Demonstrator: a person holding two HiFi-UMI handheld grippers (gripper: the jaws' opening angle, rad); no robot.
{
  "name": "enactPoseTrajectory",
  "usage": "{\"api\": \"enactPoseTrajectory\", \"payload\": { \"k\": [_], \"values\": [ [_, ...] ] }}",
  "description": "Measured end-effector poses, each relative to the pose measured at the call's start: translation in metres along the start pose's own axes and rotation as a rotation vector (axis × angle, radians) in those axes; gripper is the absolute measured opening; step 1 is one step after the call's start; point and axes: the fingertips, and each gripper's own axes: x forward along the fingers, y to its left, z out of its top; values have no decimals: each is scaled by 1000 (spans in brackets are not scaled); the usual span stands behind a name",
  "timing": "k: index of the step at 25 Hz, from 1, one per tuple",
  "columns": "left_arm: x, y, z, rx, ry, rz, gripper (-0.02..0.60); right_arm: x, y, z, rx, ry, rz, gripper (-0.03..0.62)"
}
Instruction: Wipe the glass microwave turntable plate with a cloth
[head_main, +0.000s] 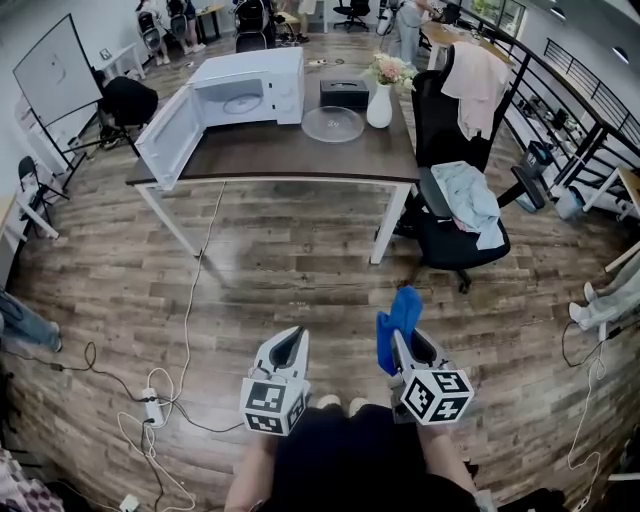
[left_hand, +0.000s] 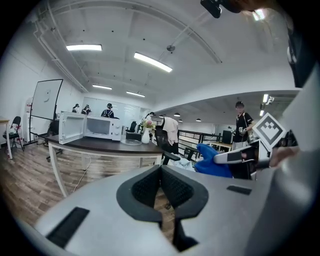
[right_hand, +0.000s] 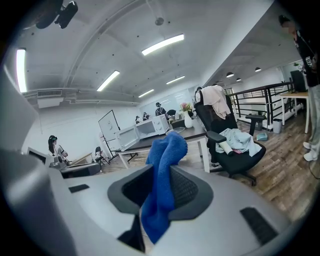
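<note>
Head view: the glass turntable plate (head_main: 333, 123) lies on the table (head_main: 270, 155) between the open microwave (head_main: 235, 95) and a white vase (head_main: 379, 105), well apart from the left gripper (head_main: 287, 348) and right gripper (head_main: 404, 345).

Left gripper view: jaws closed together, nothing between them.

Right gripper view: jaws clamped on the blue cloth (right_hand: 162, 170).

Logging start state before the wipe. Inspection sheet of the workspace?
Surface: dark table, well ahead of the person.
Job's things: glass turntable plate on the table beside the open microwave; blue cloth in the right gripper.
Clutter: white vase with flowers and black box by the plate.
Grippers: left gripper fingers together, empty; right gripper shut on the cloth.
Cables: white cable trails over the floor toward a power strip.
Surroundings: office chair draped with clothes, whiteboard, distant people.
</note>
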Motion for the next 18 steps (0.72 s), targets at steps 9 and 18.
{"api": "enactPoseTrajectory", "payload": {
  "k": [9, 18],
  "values": [
    [12, 21, -8, -28, 22, -12, 6, 23, -1, -6, 21, 26, -39, 85],
    [59, 48, 1, -36, 33, -2, 6, 76, -15, 17, 35, 37, -28, 86]
  ]
}}
